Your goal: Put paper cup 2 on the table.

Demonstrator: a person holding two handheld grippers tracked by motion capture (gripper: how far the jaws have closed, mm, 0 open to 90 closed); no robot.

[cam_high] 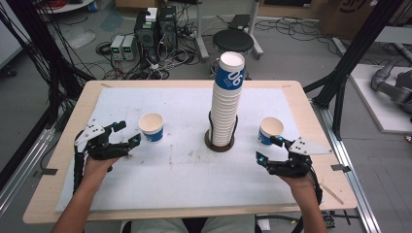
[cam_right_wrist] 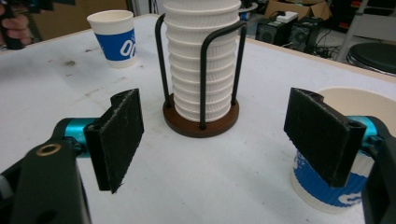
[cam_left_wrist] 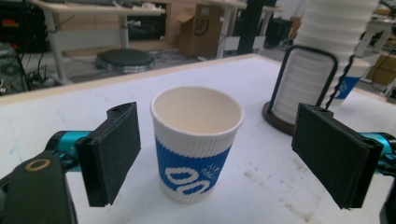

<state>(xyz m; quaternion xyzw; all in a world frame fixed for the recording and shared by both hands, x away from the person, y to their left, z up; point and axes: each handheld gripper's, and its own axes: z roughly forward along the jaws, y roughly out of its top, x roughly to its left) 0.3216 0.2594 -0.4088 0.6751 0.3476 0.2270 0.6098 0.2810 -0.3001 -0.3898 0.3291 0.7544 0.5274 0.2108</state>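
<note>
Center frame, the cup stack [cam_high: 226, 102] in its holder [cam_high: 219, 140] separates two cups. Left gripper [cam_high: 127, 134] (jaws spread) sits beside the left cup [cam_high: 151, 127], not touching; right gripper [cam_high: 270, 148], jaws spread, is near the right cup [cam_high: 270, 130].

Cup stack [cam_high: 226, 104] mid-table, between left cup [cam_high: 151, 127] and right cup [cam_high: 270, 130].

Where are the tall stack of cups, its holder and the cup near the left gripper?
stack of cups [cam_high: 227, 104], high view, ribbed side.
holder [cam_right_wrist: 200, 123], right gripper view, brown base.
left cup [cam_left_wrist: 194, 161], left gripper view, blue band.
</note>
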